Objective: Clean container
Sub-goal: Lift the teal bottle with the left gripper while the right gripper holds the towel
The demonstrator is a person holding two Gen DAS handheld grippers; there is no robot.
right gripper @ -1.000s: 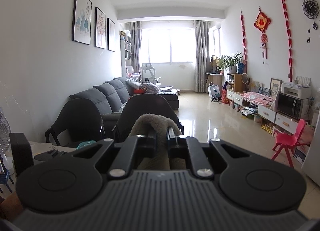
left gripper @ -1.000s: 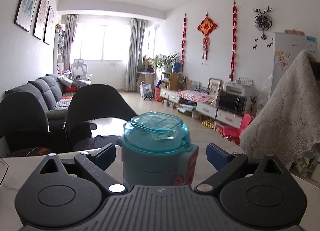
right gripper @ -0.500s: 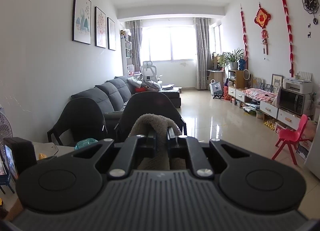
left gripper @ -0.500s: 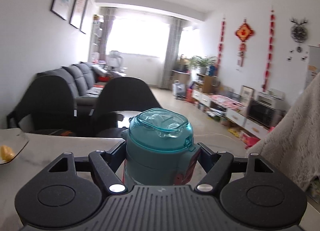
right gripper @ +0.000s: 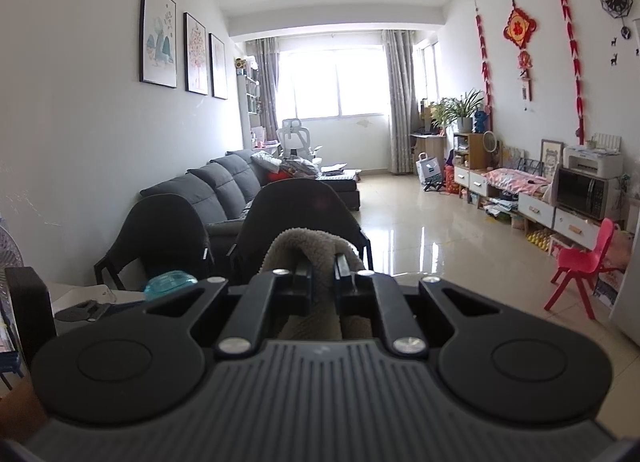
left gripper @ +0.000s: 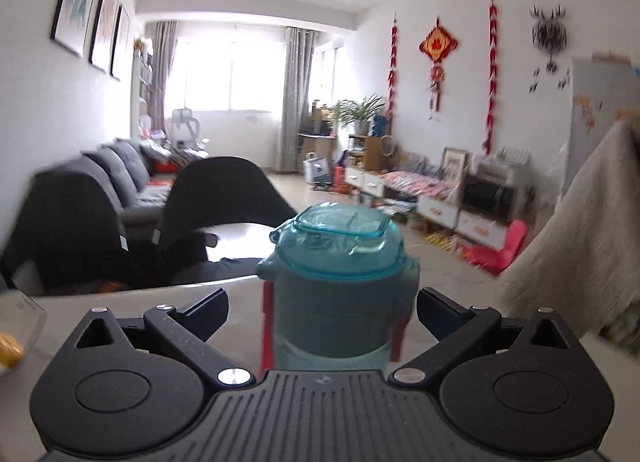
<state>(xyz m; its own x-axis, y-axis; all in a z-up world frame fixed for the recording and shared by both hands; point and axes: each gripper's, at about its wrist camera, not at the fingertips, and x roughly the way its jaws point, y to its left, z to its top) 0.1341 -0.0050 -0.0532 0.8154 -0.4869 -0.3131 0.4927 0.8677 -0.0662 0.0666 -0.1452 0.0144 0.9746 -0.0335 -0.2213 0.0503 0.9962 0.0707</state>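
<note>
Your left claw points slightly downward over the counter, its jaws opening wide, with the container between them and gaps on both sides. The container stands upright at twelve o'clock, long axis vertical, its clear teal lid on top. Your right claw is nearly level, pinched tight on the beige cloth. Only the left view shows the cloth hanging at three o'clock; the right view catches just the lid at nine o'clock.
</note>
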